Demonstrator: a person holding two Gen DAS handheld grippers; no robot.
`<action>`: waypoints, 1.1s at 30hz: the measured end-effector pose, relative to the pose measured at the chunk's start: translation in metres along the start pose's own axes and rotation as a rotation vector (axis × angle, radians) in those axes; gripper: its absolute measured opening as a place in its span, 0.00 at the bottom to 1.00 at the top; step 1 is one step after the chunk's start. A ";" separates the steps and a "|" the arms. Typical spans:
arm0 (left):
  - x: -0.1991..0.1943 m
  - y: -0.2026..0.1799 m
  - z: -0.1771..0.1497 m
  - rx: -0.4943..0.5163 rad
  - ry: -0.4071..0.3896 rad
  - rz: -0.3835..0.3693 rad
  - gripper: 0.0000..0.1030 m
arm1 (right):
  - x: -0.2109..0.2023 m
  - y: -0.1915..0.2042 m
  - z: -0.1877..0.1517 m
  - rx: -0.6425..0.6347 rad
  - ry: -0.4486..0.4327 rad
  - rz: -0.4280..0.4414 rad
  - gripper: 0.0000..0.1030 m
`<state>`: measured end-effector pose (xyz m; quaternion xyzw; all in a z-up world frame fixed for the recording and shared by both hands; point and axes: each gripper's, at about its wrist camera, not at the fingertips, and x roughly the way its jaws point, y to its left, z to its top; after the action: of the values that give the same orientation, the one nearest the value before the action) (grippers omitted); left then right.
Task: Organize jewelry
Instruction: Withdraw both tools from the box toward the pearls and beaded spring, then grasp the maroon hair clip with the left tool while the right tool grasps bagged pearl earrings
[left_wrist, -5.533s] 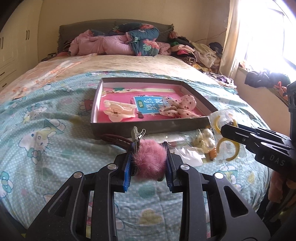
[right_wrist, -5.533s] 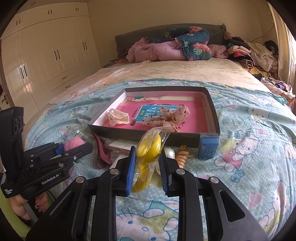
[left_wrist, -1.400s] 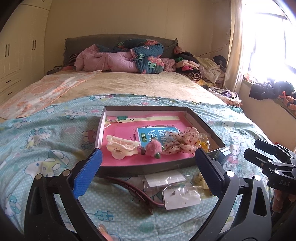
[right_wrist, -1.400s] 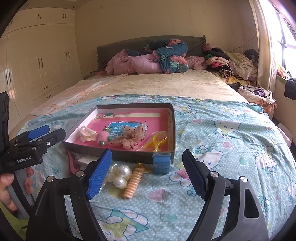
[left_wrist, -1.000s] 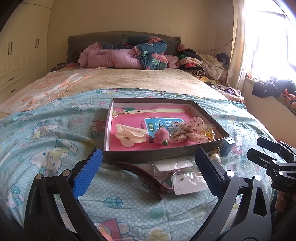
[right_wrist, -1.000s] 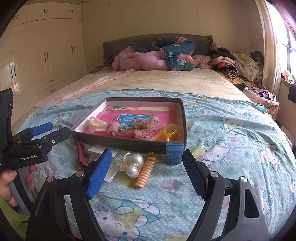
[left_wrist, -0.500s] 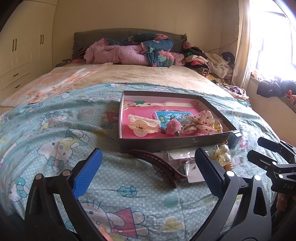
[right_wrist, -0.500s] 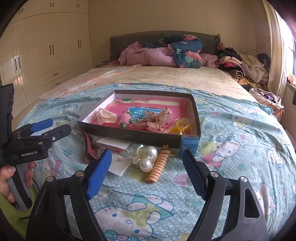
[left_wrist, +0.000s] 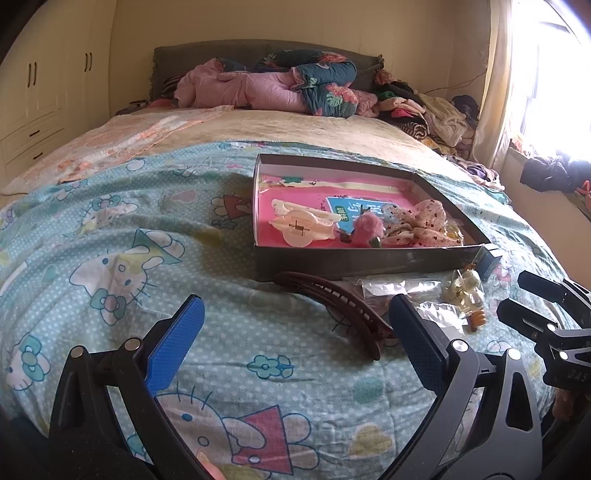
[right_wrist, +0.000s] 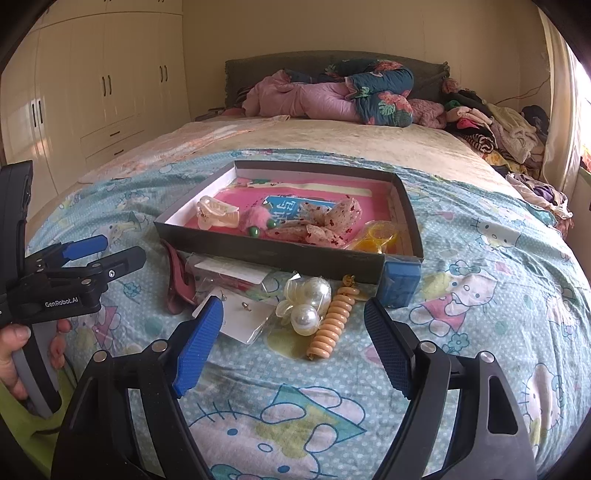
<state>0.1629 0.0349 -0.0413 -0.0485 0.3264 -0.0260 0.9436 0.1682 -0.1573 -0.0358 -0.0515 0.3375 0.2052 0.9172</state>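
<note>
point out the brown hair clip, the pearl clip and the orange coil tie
brown hair clip (left_wrist: 338, 303), left wrist view, middle of its curved spine
pearl clip (right_wrist: 304, 319), right wrist view, front pearl
coil tie (right_wrist: 330, 325), right wrist view, middle coils

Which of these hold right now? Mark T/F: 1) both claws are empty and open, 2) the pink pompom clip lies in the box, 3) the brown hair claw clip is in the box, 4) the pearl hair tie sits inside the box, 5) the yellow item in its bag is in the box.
1) True: the left claw and right claw stand wide open with nothing between the pads.
2) True: the pink pompom clip lies in the box.
3) False: the brown hair claw clip lies on the bedspread in front of the box.
4) False: the pearl hair tie lies outside, on the bedspread.
5) True: the bagged yellow item lies in the box's near right corner.
</note>
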 end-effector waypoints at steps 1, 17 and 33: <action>0.001 0.000 0.000 0.000 0.003 0.000 0.89 | 0.002 0.000 0.000 -0.001 0.002 0.001 0.74; 0.015 0.001 -0.002 -0.005 0.034 -0.007 0.89 | 0.027 0.002 0.001 -0.005 0.032 -0.005 0.74; 0.047 -0.003 0.002 -0.118 0.125 -0.144 0.77 | 0.059 -0.001 0.004 0.007 0.074 -0.030 0.42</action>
<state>0.2010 0.0286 -0.0678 -0.1257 0.3815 -0.0775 0.9125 0.2119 -0.1374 -0.0709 -0.0609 0.3714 0.1883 0.9072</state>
